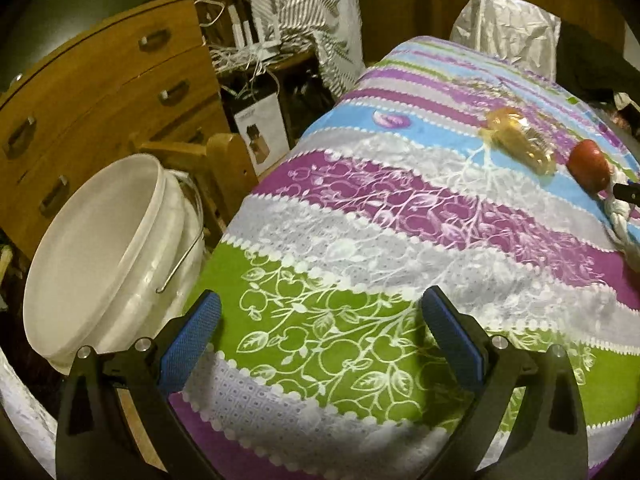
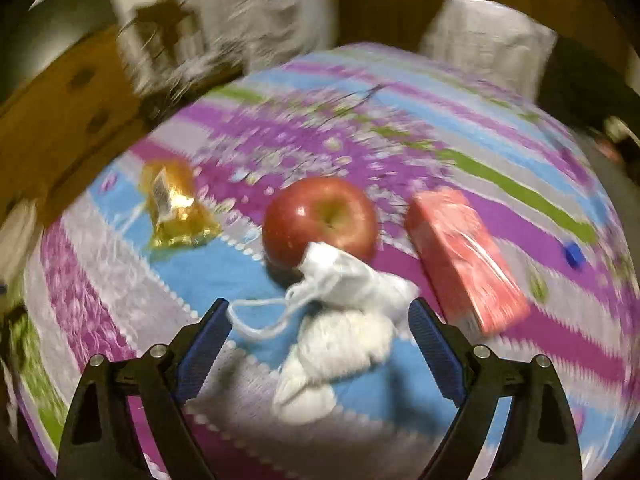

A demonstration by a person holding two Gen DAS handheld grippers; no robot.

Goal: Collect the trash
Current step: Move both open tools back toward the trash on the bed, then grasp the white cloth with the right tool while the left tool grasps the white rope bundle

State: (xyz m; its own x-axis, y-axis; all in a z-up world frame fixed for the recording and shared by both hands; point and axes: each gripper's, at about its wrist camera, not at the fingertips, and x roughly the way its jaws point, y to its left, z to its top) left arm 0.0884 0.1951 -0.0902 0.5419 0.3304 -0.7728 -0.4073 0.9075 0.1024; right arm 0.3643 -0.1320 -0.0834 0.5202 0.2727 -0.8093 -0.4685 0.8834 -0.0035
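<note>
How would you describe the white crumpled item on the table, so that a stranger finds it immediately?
Look at the table with the striped cloth in purple, blue and green. Near its middle lies a red apple, with a red carton to one side. The white crumpled tissue lies against the apple, between the right gripper fingers; it alone is soft, white, and trails a thin loop of string.

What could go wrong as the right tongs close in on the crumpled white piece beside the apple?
The right tongs are open around the white crumpled mask, which touches the apple; closing could nudge the apple into rolling. The mask's loose ear loop lies by the left finger and might snag. The right view is motion-blurred, hinting at fast movement, so the grasp may miss. The bucket sits off the table edge, on the far side from this hand.
</note>
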